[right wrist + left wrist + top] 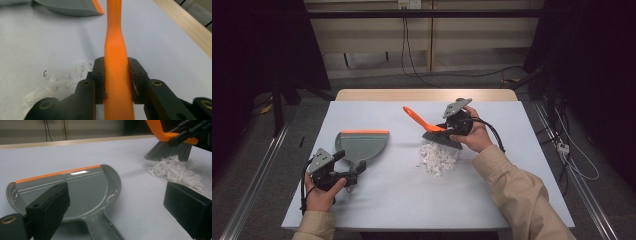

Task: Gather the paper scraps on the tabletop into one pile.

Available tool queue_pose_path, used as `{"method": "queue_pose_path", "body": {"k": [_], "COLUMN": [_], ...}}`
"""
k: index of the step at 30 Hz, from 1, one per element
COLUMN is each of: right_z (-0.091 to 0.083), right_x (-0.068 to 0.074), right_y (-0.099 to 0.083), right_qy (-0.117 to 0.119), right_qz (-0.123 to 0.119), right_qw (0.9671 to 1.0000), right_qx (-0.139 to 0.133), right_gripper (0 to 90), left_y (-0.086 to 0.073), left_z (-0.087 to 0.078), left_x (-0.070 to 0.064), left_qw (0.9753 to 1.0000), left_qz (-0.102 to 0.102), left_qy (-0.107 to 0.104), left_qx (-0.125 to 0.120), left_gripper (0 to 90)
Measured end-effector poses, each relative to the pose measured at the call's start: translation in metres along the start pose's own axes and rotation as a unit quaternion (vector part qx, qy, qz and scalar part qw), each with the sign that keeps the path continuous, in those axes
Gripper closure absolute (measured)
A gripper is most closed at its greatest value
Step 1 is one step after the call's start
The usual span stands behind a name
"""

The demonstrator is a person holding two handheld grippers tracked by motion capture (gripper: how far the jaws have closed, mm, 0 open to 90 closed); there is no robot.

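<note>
The orange-handled brush [432, 127] is being held aslant, its handle pointing up and toward the table's far left, bristles resting on the white paper scraps [437, 157]. It is being clamped by the right gripper [453, 131], wrist bent inward. The left gripper [354, 172] is being kept spread wide around the grey dustpan [362, 145] handle.

Orange-handled brush [428, 126], grey dustpan [363, 144]

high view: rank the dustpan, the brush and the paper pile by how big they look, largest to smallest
1. dustpan, widest spread on the table.
2. brush, long with its orange handle, though the right gripper covers part of it.
3. paper shreds pile, a smaller clump; close to the brush in extent, so that order is unsure.
</note>
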State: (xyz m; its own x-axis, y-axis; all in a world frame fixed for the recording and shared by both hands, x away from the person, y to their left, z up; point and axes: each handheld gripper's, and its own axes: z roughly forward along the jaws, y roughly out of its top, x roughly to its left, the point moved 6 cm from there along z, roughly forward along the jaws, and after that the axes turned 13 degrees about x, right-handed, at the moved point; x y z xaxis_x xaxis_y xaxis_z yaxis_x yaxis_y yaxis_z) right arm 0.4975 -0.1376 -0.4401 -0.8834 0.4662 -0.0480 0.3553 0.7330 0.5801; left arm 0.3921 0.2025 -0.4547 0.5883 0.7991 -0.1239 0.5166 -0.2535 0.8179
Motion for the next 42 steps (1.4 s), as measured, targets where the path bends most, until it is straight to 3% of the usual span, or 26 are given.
{"method": "queue_pose_path", "body": {"k": [6, 11, 15, 17, 22, 24, 29, 32, 37, 42], "right_z": [-0.009, -0.014, -0.014, -0.016, -0.017, -0.012, 0.011, 0.023, 0.013, -0.005], "right_x": [-0.005, -0.012, -0.005, -0.005, -0.016, -0.018, -0.015, -0.006, 0.006, 0.005], "right_y": [0.007, -0.001, -0.012, -0.015, -0.013, -0.008, 0.004, 0.002, -0.006, -0.007], "right_qy": [-0.017, -0.032, -0.017, -0.033, -0.047, -0.044, -0.032, -0.015, 0.014, -0.007], "right_qz": [0.017, 0.047, 0.037, 0.032, 0.045, 0.048, 0.027, 0.009, 0.006, 0.011], "right_qw": [0.9996, 0.9983, 0.9991, 0.9989, 0.9979, 0.9979, 0.9991, 0.9995, 0.9996, 0.9998], "right_qx": [-0.016, -0.015, 0.008, 0.014, -0.001, -0.003, 0.000, 0.026, 0.025, 0.016], "right_gripper": [71.2, 71.3, 71.2, 71.2, 71.2, 71.2, 71.2, 71.2, 71.3, 71.2], "left_y": [0.000, -0.001, -0.001, 0.000, -0.001, -0.001, -0.002, -0.002, -0.004, -0.004], "left_z": [0.000, 0.000, 0.000, 0.000, -0.001, -0.001, 0.000, -0.001, -0.002, -0.002], "left_x": [0.000, 0.000, 0.000, 0.000, -0.001, -0.001, 0.000, 0.001, 0.002, 0.001], "left_qw": [1.0000, 1.0000, 1.0000, 1.0000, 1.0000, 1.0000, 1.0000, 1.0000, 1.0000, 1.0000], "left_qz": [-0.002, 0.001, 0.002, 0.000, 0.002, 0.003, 0.003, 0.000, 0.000, 0.003], "left_qy": [-0.001, -0.004, -0.007, -0.007, -0.007, -0.007, -0.006, -0.007, -0.005, -0.003], "left_qx": [-0.001, 0.002, 0.001, 0.000, 0.000, 0.001, 0.003, 0.001, 0.004, 0.004], "left_gripper": [6.3, 6.3, 6.3, 6.3, 6.3, 6.2, 6.3, 6.2, 6.2, 6.3]}}
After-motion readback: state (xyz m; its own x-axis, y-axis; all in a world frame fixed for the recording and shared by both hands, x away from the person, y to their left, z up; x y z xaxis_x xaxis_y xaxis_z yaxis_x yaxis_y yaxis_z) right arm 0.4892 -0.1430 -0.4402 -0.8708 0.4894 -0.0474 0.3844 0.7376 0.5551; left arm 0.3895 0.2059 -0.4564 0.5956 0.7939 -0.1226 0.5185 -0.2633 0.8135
